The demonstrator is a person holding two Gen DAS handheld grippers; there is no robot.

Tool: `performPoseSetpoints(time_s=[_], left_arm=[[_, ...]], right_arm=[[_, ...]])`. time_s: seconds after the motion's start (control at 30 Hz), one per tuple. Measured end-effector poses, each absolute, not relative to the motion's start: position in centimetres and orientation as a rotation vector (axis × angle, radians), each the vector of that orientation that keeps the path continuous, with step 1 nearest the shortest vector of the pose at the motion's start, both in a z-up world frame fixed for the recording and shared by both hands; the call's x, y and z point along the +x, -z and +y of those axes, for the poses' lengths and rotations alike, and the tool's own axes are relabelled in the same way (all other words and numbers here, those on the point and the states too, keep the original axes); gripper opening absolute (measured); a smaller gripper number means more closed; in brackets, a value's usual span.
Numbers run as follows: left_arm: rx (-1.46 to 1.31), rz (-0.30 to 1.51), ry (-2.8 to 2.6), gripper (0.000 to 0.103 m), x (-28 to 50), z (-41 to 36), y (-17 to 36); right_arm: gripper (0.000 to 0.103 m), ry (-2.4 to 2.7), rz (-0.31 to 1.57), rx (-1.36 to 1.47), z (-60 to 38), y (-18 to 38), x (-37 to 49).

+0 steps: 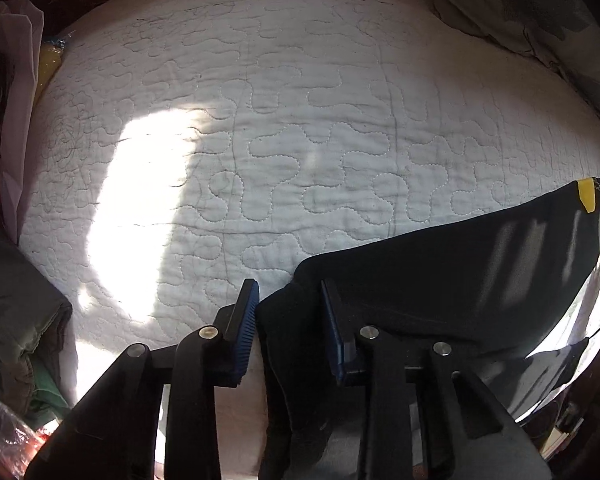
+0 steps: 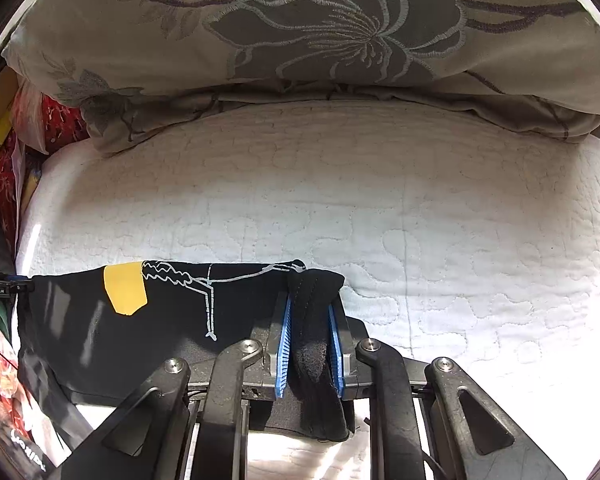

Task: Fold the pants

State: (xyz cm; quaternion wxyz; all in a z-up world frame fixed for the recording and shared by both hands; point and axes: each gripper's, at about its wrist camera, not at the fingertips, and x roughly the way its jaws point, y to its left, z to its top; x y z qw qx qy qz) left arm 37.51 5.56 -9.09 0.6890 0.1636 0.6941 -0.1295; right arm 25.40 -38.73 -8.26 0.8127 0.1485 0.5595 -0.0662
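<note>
Black pants [image 1: 460, 272] with a yellow patch [image 1: 586, 196] lie stretched along the near side of a white quilt [image 1: 300, 100]. My left gripper [image 1: 289, 284] points down at one end of them. A bunched fold of black cloth fills the gap between its blue pads, which touch it on both sides. In the right wrist view the pants [image 2: 80, 340] show the yellow patch [image 2: 125, 288] and a white line drawing. My right gripper [image 2: 310, 300] is shut on a thick ribbed roll of the black cloth at the other end.
A grey floral pillow [image 2: 300, 20] lies across the far side of the quilt [image 2: 420, 220], and also shows in the corner of the left wrist view [image 1: 540, 12]. Crumpled green-grey clothing [image 1: 16, 312] and plastic bags [image 1: 16, 120] crowd the left edge. Red patterned cloth [image 2: 60, 124] sits beside the pillow.
</note>
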Motion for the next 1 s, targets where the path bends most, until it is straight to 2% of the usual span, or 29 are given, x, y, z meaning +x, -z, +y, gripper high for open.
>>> performPoseSetpoints(time_s=[0.2,0.63,0.83,1.0], left_arm=[[0.45,1.438,0.294,0.022,34.9,6.0,5.5],[0.463,1.225,0.236,0.022,27.5,5.4,-2.1],[0.389,1.171,0.209,0.022,25.1,8.2,-0.4],[0.326,1.185,0.19,0.022,21.6,10.4,1.2]], right_arm=[[0.014,0.152,1.156,0.319,-38.3,6.3,24.0],[0.014,0.14,1.0,0.294,-36.7,0.2,18.1],[0.014,0.127,0.908,0.243,-34.5,-2.6,12.8],[0.014,0.139,0.887,0.217,-32.8,-2.1,7.7]])
